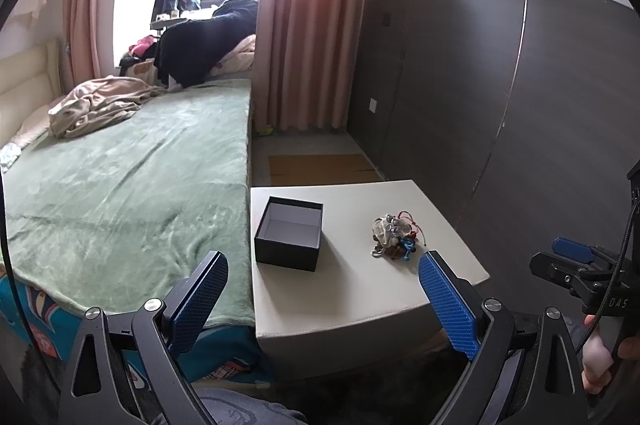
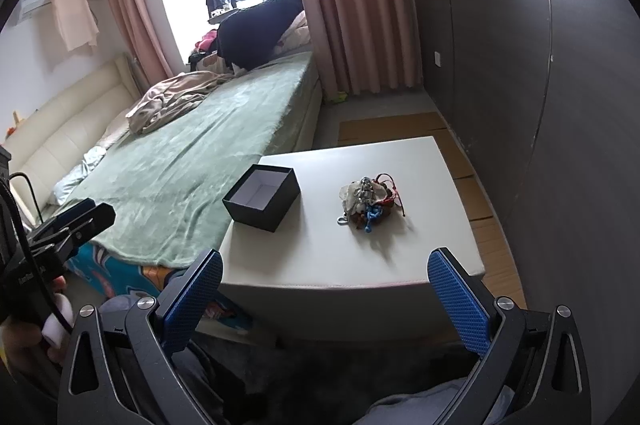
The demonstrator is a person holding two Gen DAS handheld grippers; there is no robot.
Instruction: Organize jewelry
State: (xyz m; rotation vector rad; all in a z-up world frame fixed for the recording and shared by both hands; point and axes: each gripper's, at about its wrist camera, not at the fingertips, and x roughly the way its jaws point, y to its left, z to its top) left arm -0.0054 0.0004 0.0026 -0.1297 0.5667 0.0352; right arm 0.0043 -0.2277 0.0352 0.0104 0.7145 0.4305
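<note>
The tangled heap of beaded bracelets and silver chains is too small and knotted to count its pieces. The open black cardboard box hides part of its pale floor behind its near wall.

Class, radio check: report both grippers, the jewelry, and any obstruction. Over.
Left gripper open, right gripper open, both short of the white table. Jewelry pile untouched beside the open black box. Nothing in the way.
</note>
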